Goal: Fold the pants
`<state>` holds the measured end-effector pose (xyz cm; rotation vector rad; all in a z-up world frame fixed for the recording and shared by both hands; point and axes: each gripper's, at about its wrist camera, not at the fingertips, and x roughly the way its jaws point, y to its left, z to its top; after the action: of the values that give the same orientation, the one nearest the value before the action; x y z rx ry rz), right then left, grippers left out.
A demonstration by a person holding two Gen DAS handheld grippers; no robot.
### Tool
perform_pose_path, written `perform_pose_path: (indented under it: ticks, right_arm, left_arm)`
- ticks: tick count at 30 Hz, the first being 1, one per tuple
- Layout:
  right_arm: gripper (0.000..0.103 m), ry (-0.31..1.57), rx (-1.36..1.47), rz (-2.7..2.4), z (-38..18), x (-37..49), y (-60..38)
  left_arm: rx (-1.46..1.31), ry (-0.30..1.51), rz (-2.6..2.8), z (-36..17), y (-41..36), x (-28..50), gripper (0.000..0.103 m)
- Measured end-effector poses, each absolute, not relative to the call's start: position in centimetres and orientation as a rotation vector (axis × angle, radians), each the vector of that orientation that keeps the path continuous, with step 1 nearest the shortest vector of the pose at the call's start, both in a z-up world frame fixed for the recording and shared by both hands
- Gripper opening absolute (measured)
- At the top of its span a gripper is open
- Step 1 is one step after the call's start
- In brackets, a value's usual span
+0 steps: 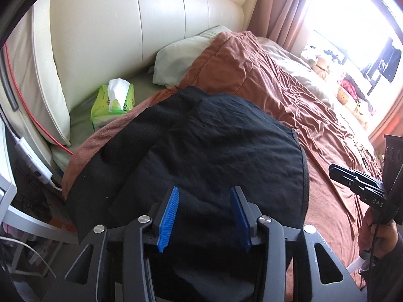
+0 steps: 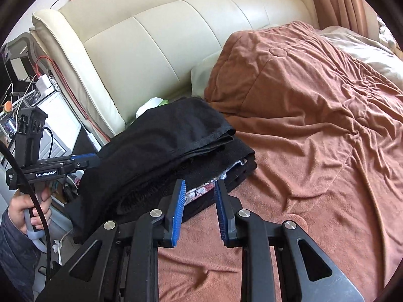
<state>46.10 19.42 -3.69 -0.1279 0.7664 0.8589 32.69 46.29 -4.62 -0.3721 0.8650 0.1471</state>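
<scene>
The black pants (image 1: 216, 151) lie folded in a thick stack on the brown blanket at the near left side of the bed; the stack (image 2: 166, 151) shows several layers and a patterned inner label edge in the right wrist view. My left gripper (image 1: 204, 193) is open, its blue pads spread just above the top of the pants, holding nothing. My right gripper (image 2: 200, 185) is open and empty, hovering beside the stack's near right edge over the blanket. The right gripper also shows in the left wrist view (image 1: 357, 181), and the left gripper in the right wrist view (image 2: 83, 161).
A brown blanket (image 2: 302, 130) covers the bed. A cream headboard (image 1: 141, 32), a pale pillow (image 1: 176, 60) and a green tissue pack (image 1: 113, 103) lie behind the pants. Cables and a white cabinet (image 2: 60, 123) stand left of the bed. A curtain and bright window (image 1: 352, 12) are at the far right.
</scene>
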Motion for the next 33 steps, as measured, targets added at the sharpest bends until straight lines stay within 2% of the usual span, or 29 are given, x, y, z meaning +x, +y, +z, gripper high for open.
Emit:
perform_pose_path:
  ticks: [5, 8, 9, 10, 12, 16, 17, 19, 21, 27, 33]
  right_arm:
    - [0.022, 0.759, -0.163, 0.832, -1.9, 44.0, 16.9]
    - [0.035, 0.743, -0.163, 0.815, -0.5, 42.5, 15.3]
    - [0.043, 0.733, -0.158, 0.81, -0.1, 42.0, 14.7]
    - [0.052, 0.724, -0.155, 0.806, 0.4, 41.5, 14.0]
    - [0.063, 0.706, -0.153, 0.798, 1.2, 40.4, 12.8]
    - [0.074, 0.686, -0.171, 0.776, 2.4, 38.1, 10.5]
    - [0.076, 0.679, -0.182, 0.763, 2.7, 37.6, 10.0]
    - [0.086, 0.675, -0.196, 0.751, 3.3, 36.3, 9.0]
    - [0.088, 0.658, -0.211, 0.732, 4.3, 34.9, 8.1]
    - [0.103, 0.591, -0.193, 0.708, 7.3, 30.7, 4.3]
    - [0.103, 0.579, -0.195, 0.678, 8.7, 26.9, 0.9]
  left_arm:
    - [-0.344, 0.853, 0.146, -3.2, 44.0, 31.7, 0.055]
    - [-0.342, 0.833, 0.142, -2.0, 42.7, 30.8, 0.06]
    - [-0.336, 0.826, 0.14, -1.6, 42.2, 30.5, 0.062]
    - [-0.329, 0.821, 0.138, -1.2, 41.7, 30.3, 0.066]
    - [-0.315, 0.807, 0.138, -0.4, 40.6, 29.5, 0.076]
    - [-0.301, 0.784, 0.154, 1.1, 38.8, 27.9, 0.092]
    - [-0.3, 0.782, 0.16, 1.5, 38.3, 27.6, 0.093]
    - [-0.294, 0.774, 0.165, 2.4, 37.4, 26.7, 0.096]
    - [-0.278, 0.755, 0.168, 3.5, 36.5, 25.7, 0.102]
    - [-0.24, 0.711, 0.161, 6.3, 33.4, 23.0, 0.102]
    - [-0.19, 0.692, 0.141, 7.9, 29.7, 20.3, 0.103]
